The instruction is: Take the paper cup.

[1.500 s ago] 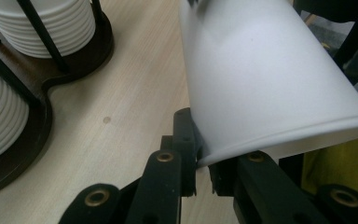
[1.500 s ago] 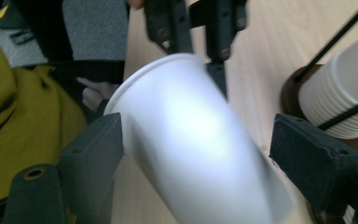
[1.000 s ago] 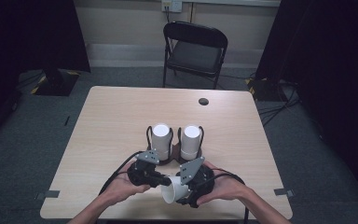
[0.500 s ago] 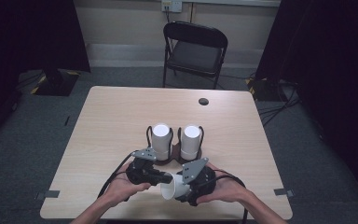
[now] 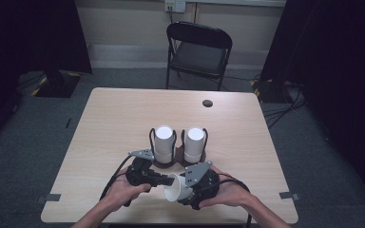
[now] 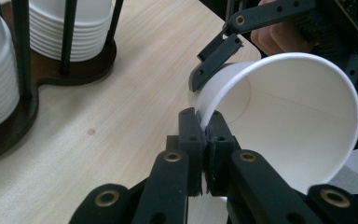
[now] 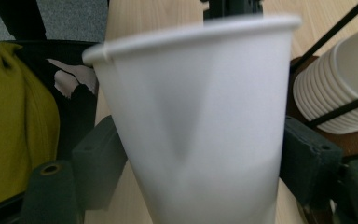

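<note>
Since earlier frame: right gripper [image 5: 183,186] fingers closed, then reopened a little on paper cup [image 5: 176,187]. Left gripper [image 6: 204,127] fingers pinching cup rim. Cup lies sideways just before cup rack [image 5: 164,164], right fingers clasping its dented body, near desk [image 5: 119,118] edge.

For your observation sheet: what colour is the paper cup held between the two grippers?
Plain white; the paper cup shows best in the left gripper view.
</note>
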Demonstrator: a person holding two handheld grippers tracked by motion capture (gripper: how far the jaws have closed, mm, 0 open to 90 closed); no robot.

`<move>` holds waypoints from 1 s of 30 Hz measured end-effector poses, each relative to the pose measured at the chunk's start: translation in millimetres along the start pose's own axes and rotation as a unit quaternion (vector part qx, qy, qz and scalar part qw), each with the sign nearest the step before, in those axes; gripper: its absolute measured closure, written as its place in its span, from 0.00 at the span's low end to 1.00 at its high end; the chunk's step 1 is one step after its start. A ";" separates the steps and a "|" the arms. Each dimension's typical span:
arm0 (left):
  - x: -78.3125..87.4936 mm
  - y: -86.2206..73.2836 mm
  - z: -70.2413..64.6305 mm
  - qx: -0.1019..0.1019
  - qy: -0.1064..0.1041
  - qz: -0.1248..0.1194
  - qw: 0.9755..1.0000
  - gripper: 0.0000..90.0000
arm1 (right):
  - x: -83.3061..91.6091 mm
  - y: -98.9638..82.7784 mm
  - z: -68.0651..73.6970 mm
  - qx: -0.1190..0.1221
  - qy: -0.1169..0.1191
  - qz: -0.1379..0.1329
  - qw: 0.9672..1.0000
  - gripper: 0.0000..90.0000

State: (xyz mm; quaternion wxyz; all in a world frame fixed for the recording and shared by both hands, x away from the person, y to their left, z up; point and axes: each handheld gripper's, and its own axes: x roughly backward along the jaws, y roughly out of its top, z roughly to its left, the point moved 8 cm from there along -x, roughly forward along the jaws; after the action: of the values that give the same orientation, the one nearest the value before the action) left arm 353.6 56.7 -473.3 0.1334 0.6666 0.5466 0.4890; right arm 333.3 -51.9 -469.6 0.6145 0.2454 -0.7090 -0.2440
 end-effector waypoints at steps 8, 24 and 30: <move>-4.3 -1.1 0.4 0.019 0.003 0.003 1.000 0.98 | -5.8 8.6 3.4 0.008 0.000 -0.007 1.000 0.23; -3.9 0.7 1.9 0.004 0.019 -0.016 1.000 0.94 | -1.9 10.9 1.5 0.001 -0.019 -0.023 1.000 0.28; 1.8 1.0 -0.2 -0.005 0.026 -0.025 0.999 0.90 | 1.8 8.6 0.3 -0.009 -0.028 -0.033 0.999 0.28</move>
State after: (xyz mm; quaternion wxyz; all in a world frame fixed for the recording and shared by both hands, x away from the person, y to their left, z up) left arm 353.9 57.8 -471.6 0.1340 0.6390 0.5641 0.5055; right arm 332.4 -46.5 -462.7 0.5884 0.2558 -0.7151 -0.2775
